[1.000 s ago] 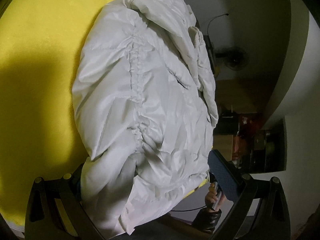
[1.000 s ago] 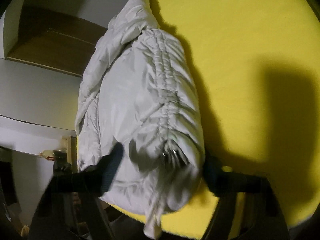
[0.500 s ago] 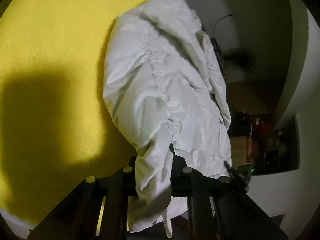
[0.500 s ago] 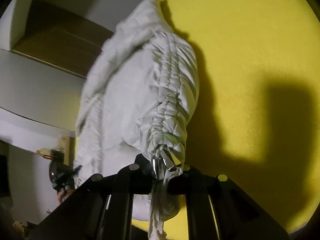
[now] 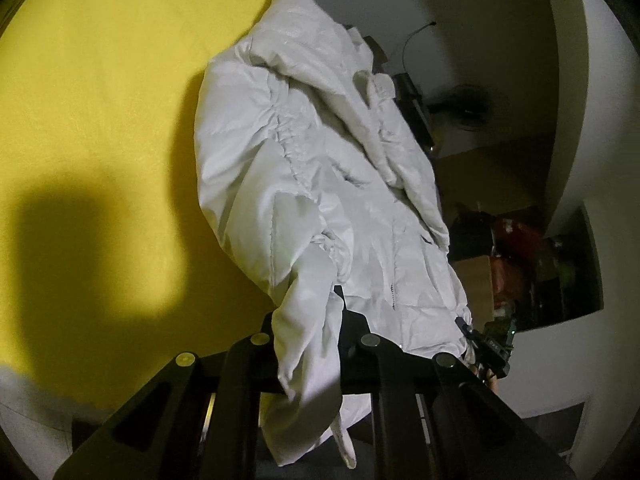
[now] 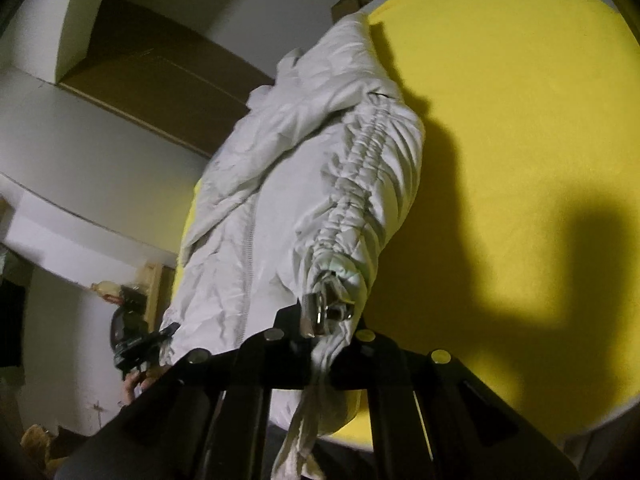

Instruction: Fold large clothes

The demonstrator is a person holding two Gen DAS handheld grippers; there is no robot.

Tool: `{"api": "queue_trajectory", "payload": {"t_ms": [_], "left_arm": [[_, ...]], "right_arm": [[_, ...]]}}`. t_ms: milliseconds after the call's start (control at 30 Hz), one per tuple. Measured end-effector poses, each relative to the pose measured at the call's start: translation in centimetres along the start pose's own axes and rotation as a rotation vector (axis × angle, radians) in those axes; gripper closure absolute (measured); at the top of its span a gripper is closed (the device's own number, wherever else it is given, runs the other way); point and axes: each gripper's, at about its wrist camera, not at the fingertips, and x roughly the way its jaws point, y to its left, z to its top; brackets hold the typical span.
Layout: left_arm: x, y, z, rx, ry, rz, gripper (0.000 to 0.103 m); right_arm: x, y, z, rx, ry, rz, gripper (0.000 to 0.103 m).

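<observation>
White, puffy fabric was bunched between the jaws of the left hand-held gripper, which had just been closing and was pinched on one corner of the jacket's hem, a loose tail of cloth hanging below it. In the right wrist view the right hand-held gripper, its jaws likewise just closed, clamped the other hem corner where a metal buckle and a drawstring end gathered. Beyond both grips the white padded jacket ran away from the cameras along the edge of the yellow surface, its near end lifted and the rest lying on that surface, with the ruched seam running lengthwise and the hood or collar end farthest off. Judged from its look, the jacket would be light for its bulk, soft and springy, with a slick shell that could slide out of a shallow pinch; the filling would resist a sharp crease and tend to puff open again. The hem corners seemed the sound places to hold, since the gathered seam and drawstring channel gave thicker, less slippery material. Biting on the buckle itself might let the grip skate off metal. Farther back stood a dim room with a fan against the wall.
</observation>
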Motion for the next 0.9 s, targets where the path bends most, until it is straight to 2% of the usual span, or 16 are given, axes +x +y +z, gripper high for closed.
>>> {"api": "queue_trajectory", "payload": {"t_ms": [100, 167, 200, 267, 333, 367, 400, 433, 500, 533, 567, 600, 633, 767, 900], "left_arm": [[-2.1, 0.0, -0.9, 0.024, 0.006, 0.011, 0.092], [-2.3, 0.8, -1.2, 0.004, 0.012, 0.001, 0.091], [-1.8, 1.2, -1.2, -0.016, 0.022, -0.004, 0.088], [-0.5, 2.6, -0.7, -0.076, 0.059, -0.010, 0.084], [0.5, 3.5, -0.3, -0.116, 0.072, -0.007, 0.072], [0.8, 3.7, -0.2, -0.116, 0.075, -0.014, 0.067], [1.1, 3.7, -0.1, -0.117, 0.076, -0.019, 0.056], [1.3, 4.0, 0.1, -0.126, 0.073, -0.031, 0.050], [1.4, 4.1, 0.1, -0.134, 0.058, -0.062, 0.053], [1.5, 4.1, -0.1, -0.129, 0.052, -0.071, 0.055], [1.3, 4.0, -0.2, -0.119, 0.045, -0.072, 0.062], [1.0, 3.8, -0.2, -0.106, 0.039, -0.069, 0.086], [0.5, 3.3, 0.0, -0.086, 0.033, -0.071, 0.085], [-0.7, 0.8, 0.5, -0.018, 0.008, -0.112, 0.087], [-2.6, -2.5, 3.2, 0.059, -0.038, -0.144, 0.087]], "right_arm": [[-1.5, 1.0, -1.1, -0.040, 0.037, 0.013, 0.097], [-1.4, 0.5, -2.3, -0.038, 0.061, -0.011, 0.094], [-0.8, 0.0, -2.7, -0.035, 0.087, -0.039, 0.090], [0.9, -1.5, -3.2, -0.010, 0.143, -0.106, 0.072], [2.2, -3.1, -3.4, 0.061, 0.165, -0.113, 0.059], [2.5, -3.5, -3.3, 0.081, 0.153, -0.090, 0.059], [2.8, -3.7, -3.2, 0.086, 0.149, -0.080, 0.058], [3.0, -3.9, -3.2, 0.089, 0.154, -0.083, 0.050], [3.3, -4.1, -3.4, 0.086, 0.148, -0.073, 0.056], [3.4, -4.0, -3.5, 0.083, 0.155, -0.069, 0.082], [3.2, -4.0, -3.4, 0.080, 0.156, -0.051, 0.087], [2.8, -3.7, -3.2, 0.071, 0.148, -0.044, 0.090], [2.3, -3.2, -2.9, 0.054, 0.142, -0.032, 0.094], [0.0, -1.1, -1.8, 0.003, 0.106, 0.046, 0.095], [-2.0, 1.7, 1.2, -0.054, 0.060, 0.119, 0.095]]}}
